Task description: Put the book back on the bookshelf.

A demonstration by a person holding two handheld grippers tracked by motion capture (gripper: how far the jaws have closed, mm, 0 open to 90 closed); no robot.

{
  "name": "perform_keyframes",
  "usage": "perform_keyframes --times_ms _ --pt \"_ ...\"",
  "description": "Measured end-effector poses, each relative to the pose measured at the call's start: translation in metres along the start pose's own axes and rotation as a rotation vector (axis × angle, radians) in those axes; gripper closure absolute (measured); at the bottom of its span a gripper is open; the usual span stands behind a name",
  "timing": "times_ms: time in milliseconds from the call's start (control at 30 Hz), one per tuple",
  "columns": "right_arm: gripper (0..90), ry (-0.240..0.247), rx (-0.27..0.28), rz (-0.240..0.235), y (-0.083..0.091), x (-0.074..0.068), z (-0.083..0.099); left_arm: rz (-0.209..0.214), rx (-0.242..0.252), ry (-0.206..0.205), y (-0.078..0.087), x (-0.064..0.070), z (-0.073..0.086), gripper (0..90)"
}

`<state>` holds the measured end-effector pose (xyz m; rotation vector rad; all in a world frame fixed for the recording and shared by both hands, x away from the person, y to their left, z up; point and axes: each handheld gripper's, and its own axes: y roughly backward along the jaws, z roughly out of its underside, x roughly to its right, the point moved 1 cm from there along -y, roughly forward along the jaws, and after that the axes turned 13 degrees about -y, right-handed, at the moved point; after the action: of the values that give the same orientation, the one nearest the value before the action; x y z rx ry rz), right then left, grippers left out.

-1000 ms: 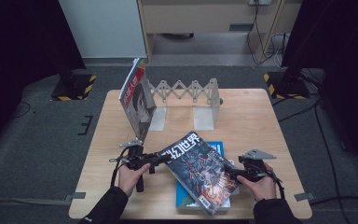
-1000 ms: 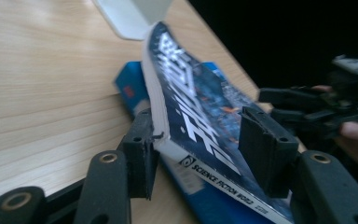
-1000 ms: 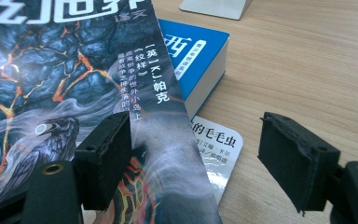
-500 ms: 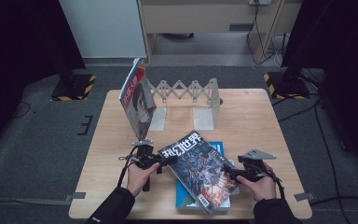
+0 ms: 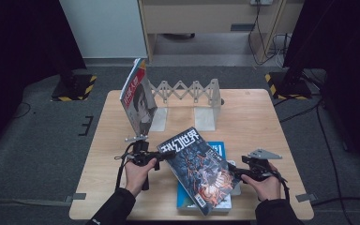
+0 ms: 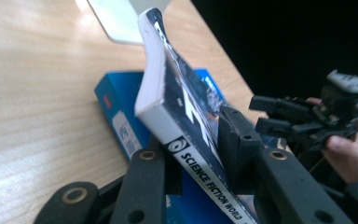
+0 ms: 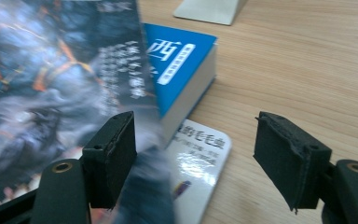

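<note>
Landmark: the blue book [image 5: 218, 151] lying flat on the table [image 5: 253, 117], near its front edge.

Dark sci-fi magazine [image 5: 199, 168] sits above the blue book, tilted, spine end raised off it and toward the left gripper [image 5: 155, 159]. In the left gripper view the spine reads "SCIENCE FICTION WORLD" and the magazine [image 6: 177, 112] stands edge-up over the blue book [image 6: 121, 107], pages bowed.

Left gripper: fingers [image 6: 235, 140] pinching the magazine at the spine corner, one finger on each face. The grip point lies just left of the blue book in the high view.

Right gripper [image 5: 243, 172]: just right of the blue book's front corner, at the magazine's low edge. In the right gripper view its fingers [image 7: 289, 158] are spread wide; the left one touches or overlaps the magazine [image 7: 60, 84] cover edge, the right one hangs over bare table, well clear of the magazine. Nothing is pinched between them. The blue book [image 7: 179, 70] lies straight ahead of the gap, and a small white glossy booklet [image 7: 198, 158] lies just in front of the blue book, partly under the magazine.

Behind the blue book: an expanding metal book rack [image 5: 187, 93], with a red-covered magazine [image 5: 138, 98] standing tilted at its left end.
</note>
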<state>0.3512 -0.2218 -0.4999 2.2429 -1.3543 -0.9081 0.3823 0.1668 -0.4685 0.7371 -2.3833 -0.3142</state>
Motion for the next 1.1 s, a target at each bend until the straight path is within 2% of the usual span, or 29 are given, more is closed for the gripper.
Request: perform_keyframes --times_ms 167,367,567,833,1033,1100 --pt "29.5 -0.024 0.011 0.033 0.006 0.012 -0.001 -0.021 0.032 -0.009 0.014 0.003 -0.011 74.0" --pt "29.8 -0.034 0.016 0.066 0.01 0.024 -0.002 -0.044 0.062 -0.04 0.028 0.011 -0.024 75.9" --pt "29.2 -0.035 0.01 0.095 0.013 0.034 -0.001 -0.039 0.102 -0.045 0.041 0.016 -0.034 78.6" --pt "29.4 -0.029 -0.013 0.126 0.011 0.041 0.001 -0.037 0.158 -0.046 0.055 0.024 -0.048 81.6" --pt "29.5 -0.019 -0.021 0.135 0.01 0.043 0.001 -0.061 0.173 -0.09 0.064 0.031 -0.06 82.1" --pt "29.5 -0.018 -0.024 0.136 0.01 0.043 0.001 -0.053 0.184 -0.097 0.065 0.034 -0.065 82.1"
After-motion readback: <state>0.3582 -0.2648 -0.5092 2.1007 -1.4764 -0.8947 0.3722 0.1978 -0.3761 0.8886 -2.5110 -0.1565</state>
